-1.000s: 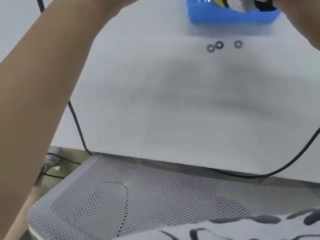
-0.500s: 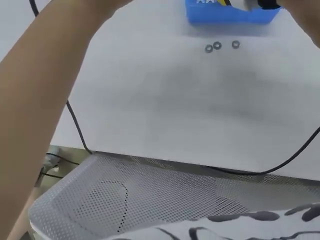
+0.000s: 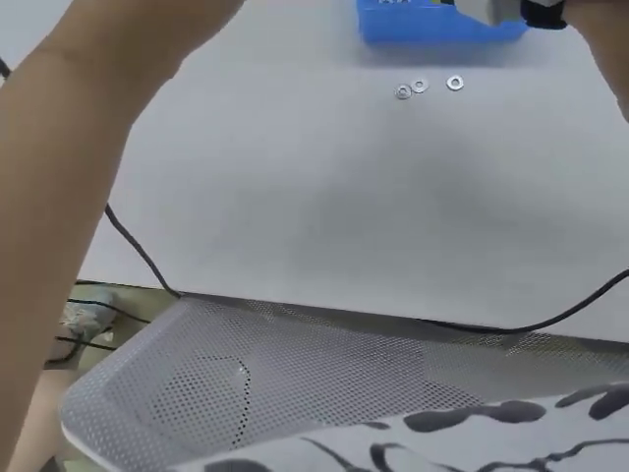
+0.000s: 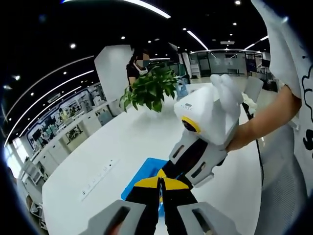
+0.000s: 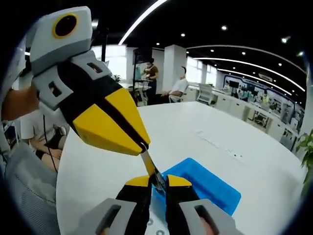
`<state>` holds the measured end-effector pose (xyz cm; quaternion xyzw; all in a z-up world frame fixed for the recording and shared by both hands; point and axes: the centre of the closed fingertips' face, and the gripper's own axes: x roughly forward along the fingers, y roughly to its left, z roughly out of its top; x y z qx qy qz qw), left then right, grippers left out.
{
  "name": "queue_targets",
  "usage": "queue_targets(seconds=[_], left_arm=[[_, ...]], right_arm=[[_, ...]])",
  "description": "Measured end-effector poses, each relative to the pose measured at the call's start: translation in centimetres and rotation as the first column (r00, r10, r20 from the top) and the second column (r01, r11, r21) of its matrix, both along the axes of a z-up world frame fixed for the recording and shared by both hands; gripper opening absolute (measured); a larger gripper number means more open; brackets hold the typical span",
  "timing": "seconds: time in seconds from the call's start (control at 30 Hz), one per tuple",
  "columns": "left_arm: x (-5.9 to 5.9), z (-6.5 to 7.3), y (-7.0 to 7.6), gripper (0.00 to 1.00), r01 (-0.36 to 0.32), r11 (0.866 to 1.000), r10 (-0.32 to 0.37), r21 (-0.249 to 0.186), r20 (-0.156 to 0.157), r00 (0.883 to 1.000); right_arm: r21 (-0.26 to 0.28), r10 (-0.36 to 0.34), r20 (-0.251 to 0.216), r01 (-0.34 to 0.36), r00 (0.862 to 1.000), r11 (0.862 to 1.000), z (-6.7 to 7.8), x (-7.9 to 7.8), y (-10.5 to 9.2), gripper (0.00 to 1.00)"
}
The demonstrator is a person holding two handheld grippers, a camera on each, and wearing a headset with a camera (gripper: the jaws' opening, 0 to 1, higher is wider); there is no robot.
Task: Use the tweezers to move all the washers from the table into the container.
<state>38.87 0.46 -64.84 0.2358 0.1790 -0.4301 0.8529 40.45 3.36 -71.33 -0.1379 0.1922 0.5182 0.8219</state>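
Three small metal washers (image 3: 420, 87) lie in a short row on the white table (image 3: 314, 216), just in front of the blue container (image 3: 432, 25). Thin metal tweezers (image 5: 150, 165) run from the yellow tips of my left gripper (image 5: 141, 146) down into my right gripper (image 5: 159, 183); both are shut on them. In the left gripper view my left gripper (image 4: 160, 185) is shut tip to tip with the white-bodied right gripper, over the blue container (image 4: 142, 174), and the tweezers are hidden. A gripper's pale body (image 3: 491, 10) pokes in above the container.
A black cable (image 3: 138, 251) trails off the table's left edge and another (image 3: 580, 305) curves along the front right. A grey mesh chair back (image 3: 295, 374) sits below the front edge. A potted plant (image 4: 149, 90) and people stand far behind.
The head camera has shifted a little, so the whole picture slid. The washers and the container lie where they were.
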Motion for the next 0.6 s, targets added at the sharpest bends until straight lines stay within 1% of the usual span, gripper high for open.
queue_targets(seconds=[0.1,0.27,0.3,0.37,0.47,0.53,0.6], left_arm=[[-0.7,-0.6,-0.1,0.0,0.009,1.0,-0.008,0.012,-0.019,1.0],[-1.7,-1.9,-0.3,0.0,0.024,0.999,-0.022,0.024,-0.05,0.999],[-1.9,-2.3,-0.3,0.0,0.024,0.999,-0.023,0.023,-0.062,0.998],[-2.2,-2.9,-0.3,0.0,0.023,0.999,-0.021,0.029,-0.078,0.997],[-2.4,-3.4,-0.3,0.0,0.022,0.999,-0.019,0.025,-0.091,0.996],[-2.5,-3.9,-0.2,0.0,0.019,1.0,-0.017,0.025,-0.102,0.995],[-2.5,-4.4,-0.2,0.0,0.018,1.0,-0.015,0.024,-0.111,0.994]], right_arm=[[-0.003,0.007,-0.013,-0.007,1.0,1.0,-0.7,-0.9,0.1,0.07],[-0.012,0.013,-0.054,-0.014,0.998,1.0,-2.0,-2.0,0.1,0.07],[-0.018,0.015,-0.064,-0.017,0.998,1.0,-2.4,-2.3,0.1,0.07],[-0.024,0.02,-0.078,-0.022,0.997,0.999,-3.0,-2.6,0.1,0.07],[-0.027,0.021,-0.106,-0.024,0.994,0.999,-3.8,-3.0,0.2,0.07],[-0.039,0.024,-0.106,-0.028,0.994,0.999,-4.3,-3.1,0.2,0.07],[-0.04,0.022,-0.117,-0.027,0.993,0.999,-4.8,-3.2,0.1,0.07]])
